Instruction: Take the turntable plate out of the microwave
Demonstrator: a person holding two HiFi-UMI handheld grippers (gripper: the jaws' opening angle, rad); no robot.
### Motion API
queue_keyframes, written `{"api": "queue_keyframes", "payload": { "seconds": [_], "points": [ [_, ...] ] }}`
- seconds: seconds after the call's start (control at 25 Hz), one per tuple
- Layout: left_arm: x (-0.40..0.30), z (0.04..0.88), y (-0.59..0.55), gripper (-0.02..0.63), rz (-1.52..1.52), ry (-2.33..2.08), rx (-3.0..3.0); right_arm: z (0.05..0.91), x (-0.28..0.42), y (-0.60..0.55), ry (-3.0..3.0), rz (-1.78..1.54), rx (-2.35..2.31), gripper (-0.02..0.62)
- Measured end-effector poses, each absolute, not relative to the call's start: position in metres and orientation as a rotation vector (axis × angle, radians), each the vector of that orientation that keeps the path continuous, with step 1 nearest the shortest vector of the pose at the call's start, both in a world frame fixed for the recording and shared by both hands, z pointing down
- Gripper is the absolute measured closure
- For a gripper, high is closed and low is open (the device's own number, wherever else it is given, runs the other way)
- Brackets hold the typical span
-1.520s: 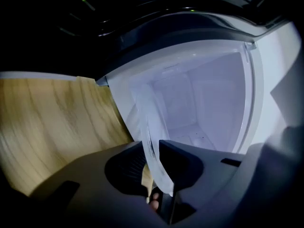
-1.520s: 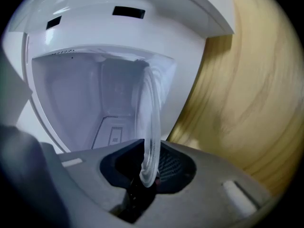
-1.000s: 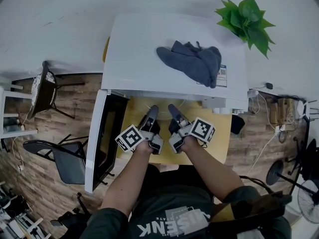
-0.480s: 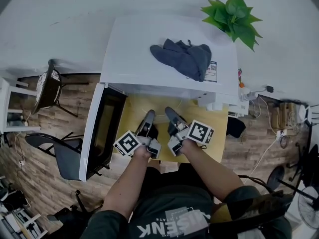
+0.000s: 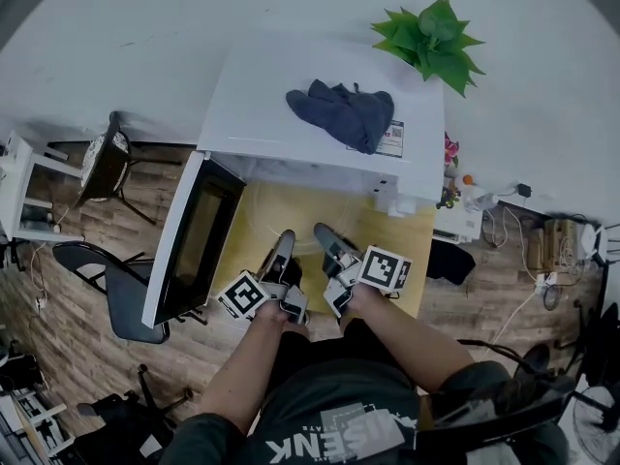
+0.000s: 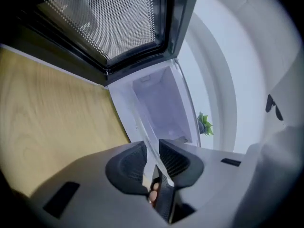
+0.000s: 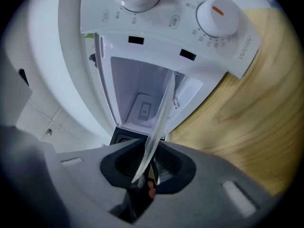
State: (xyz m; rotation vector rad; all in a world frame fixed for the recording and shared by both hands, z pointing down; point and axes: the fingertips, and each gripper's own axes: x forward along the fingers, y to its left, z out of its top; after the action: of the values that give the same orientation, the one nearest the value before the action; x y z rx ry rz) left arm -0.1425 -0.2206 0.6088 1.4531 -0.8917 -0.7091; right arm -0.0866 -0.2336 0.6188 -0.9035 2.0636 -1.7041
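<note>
The clear glass turntable plate (image 5: 301, 225) hangs over the yellow table just in front of the white microwave (image 5: 320, 105), and both grippers hold its near rim. My left gripper (image 5: 282, 248) is shut on the plate's edge (image 6: 148, 141), which runs thin and upright between the jaws in the left gripper view (image 6: 153, 148). My right gripper (image 5: 326, 237) is shut on the rim too. That rim (image 7: 160, 118) rises as a pale glass strip from between the jaws (image 7: 148, 158). Behind it stands the bare microwave cavity (image 7: 140, 96).
The microwave door (image 5: 192, 245) stands swung open at the left. A dark grey cloth (image 5: 341, 114) lies on the microwave's top and a green plant (image 5: 426, 39) stands behind it. The control panel with two knobs (image 7: 216, 15) is at the right. Chairs (image 5: 107, 303) stand on the wooden floor.
Both grippers have drawn back from the microwave toward the person and risen a little, with the glass plate still between them. The open door and the microwave have not moved.
</note>
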Motion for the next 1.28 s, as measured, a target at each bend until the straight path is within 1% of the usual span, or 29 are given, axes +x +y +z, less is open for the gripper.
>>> {"api": "queue_keyframes", "payload": {
  "seconds": [0.36,0.4,0.52,0.6,0.8,0.96,1.2,1.28],
  "points": [
    [-0.146,0.581,-0.173,0.526,-0.731,-0.958,1.444,0.584,-0.094,-0.192,2.130,-1.703,-0.795,0.528],
    [-0.152,0.582,-0.167,0.525,-0.687,-0.987,1.472,0.582,-0.095,-0.187,2.133,-1.697,-0.799,0.526],
    [-0.182,0.593,-0.148,0.525,-0.410,-1.149,1.641,0.575,-0.101,-0.170,2.130,-1.677,-0.813,0.528],
    [-0.192,0.591,-0.139,0.525,-0.340,-1.165,1.686,0.570,-0.106,-0.159,2.111,-1.663,-0.828,0.526],
    [-0.191,0.570,-0.117,0.523,-0.405,-1.055,1.716,0.555,-0.113,-0.131,2.090,-1.608,-0.861,0.525],
    [-0.206,0.561,-0.097,0.523,-0.326,-1.077,1.753,0.539,-0.119,-0.112,2.087,-1.569,-0.875,0.525],
    [-0.209,0.530,-0.090,0.523,-0.325,-1.033,1.853,0.508,-0.122,-0.098,2.102,-1.483,-0.876,0.525],
    [-0.204,0.514,-0.086,0.523,-0.425,-0.963,1.788,0.498,-0.125,-0.095,2.097,-1.469,-0.866,0.525]
  ]
}}
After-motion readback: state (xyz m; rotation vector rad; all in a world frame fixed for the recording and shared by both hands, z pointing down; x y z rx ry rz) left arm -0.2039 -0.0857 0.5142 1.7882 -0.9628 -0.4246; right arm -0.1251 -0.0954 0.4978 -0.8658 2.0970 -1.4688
